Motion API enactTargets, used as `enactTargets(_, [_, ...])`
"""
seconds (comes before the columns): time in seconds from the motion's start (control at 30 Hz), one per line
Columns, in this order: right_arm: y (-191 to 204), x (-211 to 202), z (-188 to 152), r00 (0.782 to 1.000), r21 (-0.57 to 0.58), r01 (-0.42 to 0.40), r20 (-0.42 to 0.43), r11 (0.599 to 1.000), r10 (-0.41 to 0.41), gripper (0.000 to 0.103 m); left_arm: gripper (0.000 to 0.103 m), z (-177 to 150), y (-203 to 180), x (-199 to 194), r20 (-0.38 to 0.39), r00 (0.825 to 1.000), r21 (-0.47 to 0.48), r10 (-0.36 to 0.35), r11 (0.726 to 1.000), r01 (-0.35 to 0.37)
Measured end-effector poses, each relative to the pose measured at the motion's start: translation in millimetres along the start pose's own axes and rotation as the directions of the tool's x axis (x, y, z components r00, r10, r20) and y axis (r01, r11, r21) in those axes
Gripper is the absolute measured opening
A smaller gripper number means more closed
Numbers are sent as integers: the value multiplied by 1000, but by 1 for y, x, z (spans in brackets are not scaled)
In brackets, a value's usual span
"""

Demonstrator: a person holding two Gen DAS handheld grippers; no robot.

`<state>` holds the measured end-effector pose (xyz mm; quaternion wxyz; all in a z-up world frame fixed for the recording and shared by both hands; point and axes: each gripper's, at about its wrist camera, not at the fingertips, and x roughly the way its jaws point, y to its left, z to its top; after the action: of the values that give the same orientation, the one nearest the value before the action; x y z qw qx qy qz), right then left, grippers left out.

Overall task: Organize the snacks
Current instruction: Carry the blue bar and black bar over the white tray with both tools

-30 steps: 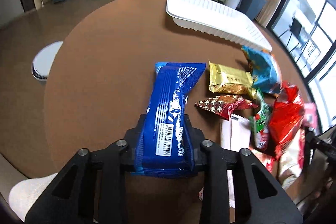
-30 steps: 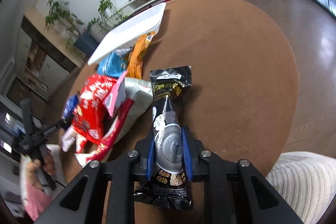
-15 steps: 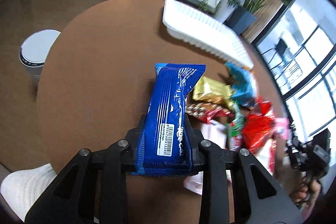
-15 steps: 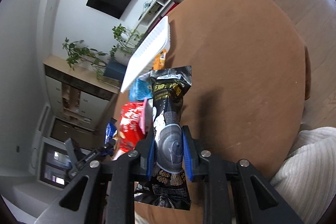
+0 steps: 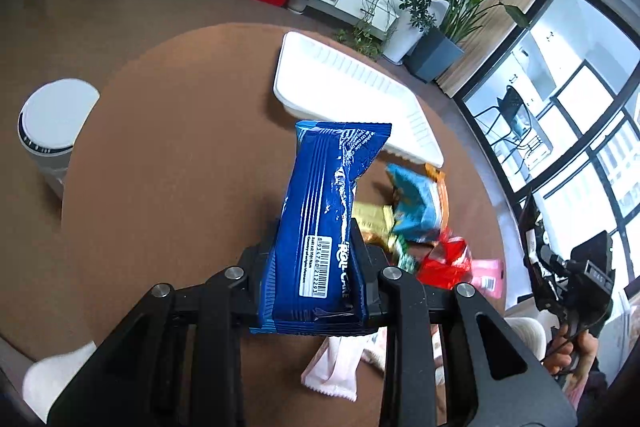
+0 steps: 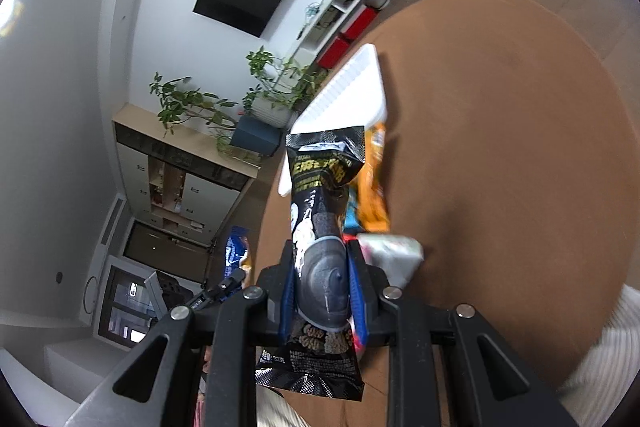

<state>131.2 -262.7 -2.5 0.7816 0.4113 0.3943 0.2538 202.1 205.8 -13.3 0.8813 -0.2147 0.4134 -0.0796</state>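
Note:
My left gripper (image 5: 314, 259) is shut on a blue roll-cake packet (image 5: 332, 203) and holds it above the round brown table (image 5: 180, 167). My right gripper (image 6: 322, 275) is shut on a black snack packet (image 6: 320, 211), also lifted off the table. A white ribbed tray (image 5: 352, 95) lies at the far side of the table and shows in the right wrist view (image 6: 348, 91) too. A heap of loose snacks (image 5: 420, 219) lies on the table right of the blue packet.
A white round bin (image 5: 56, 123) stands on the floor left of the table. An orange packet (image 6: 374, 183) and a white packet (image 6: 394, 255) lie under the black packet. The right hand-held gripper rig (image 5: 572, 279) shows at the right edge.
Both grippers have risen and tilted with their packets. The table looks smaller and farther below in both views; the right wrist view has rolled toward the wall.

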Motion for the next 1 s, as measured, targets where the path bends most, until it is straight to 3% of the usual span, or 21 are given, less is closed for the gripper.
enactTargets(0.47, [50, 56, 77, 999, -57, -37, -4, 998, 37, 25, 27, 71, -32, 10, 8, 1000, 43, -14, 999, 13])
enactTargets(0.63, [39, 81, 99, 1000, -30, -25, -10, 999, 25, 25, 27, 102, -34, 36, -15, 1000, 45, -5, 999, 6])
enactTargets(1.0, [20, 141, 142, 999, -17, 45, -16, 999, -45, 25, 27, 133, -30, 92, -65, 996, 64, 57, 997, -53])
